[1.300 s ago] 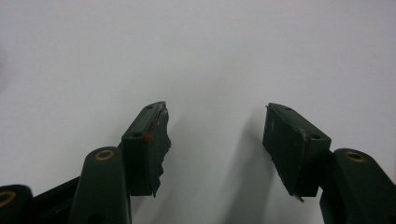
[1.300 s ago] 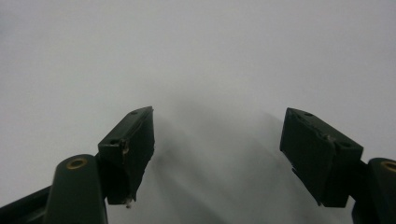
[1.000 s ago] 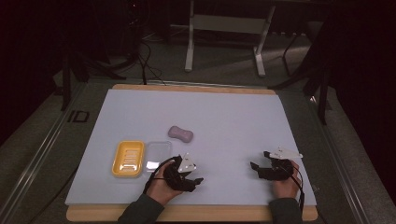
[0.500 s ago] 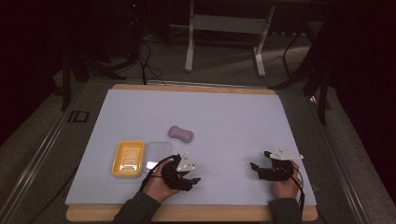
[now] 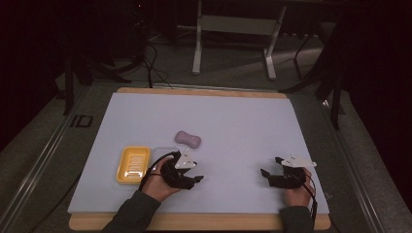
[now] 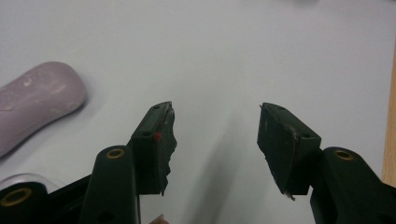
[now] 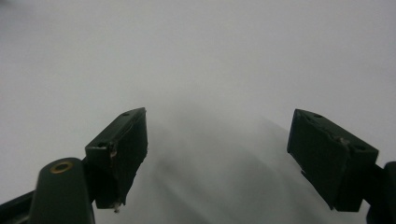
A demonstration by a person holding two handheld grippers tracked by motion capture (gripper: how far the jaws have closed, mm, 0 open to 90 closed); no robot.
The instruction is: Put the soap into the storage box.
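The left gripper (image 6: 215,135) has its fingers (image 6: 156,140) standing wide with nothing between them; they have just been closing a little, over bare white sheet. At the left edge of the left gripper view the mauve soap bar (image 6: 35,105) lies flat on the sheet, apart from the fingers, and a curve of the clear lid (image 6: 23,179) shows at the lower left corner. In the high view the left gripper (image 5: 194,178) sits in the lower left-centre of the frame, with the soap bar (image 5: 188,139) just above it and the yellow soap dish (image 5: 132,165) to its left, the clear lid (image 5: 163,151) lying beside the dish. The dish looks empty; its ribbed floor is bare.

The right gripper (image 7: 217,154) also holds its fingers wide and empty, resting low over the sheet at the lower right of the high view (image 5: 270,174).

The step in hand seems to be the approach to the soap. The next move calls for swinging the left fingers across the bar's narrow waist, closing on it, then carrying it over the dish.

The white sheet covers the bench (image 5: 204,91).
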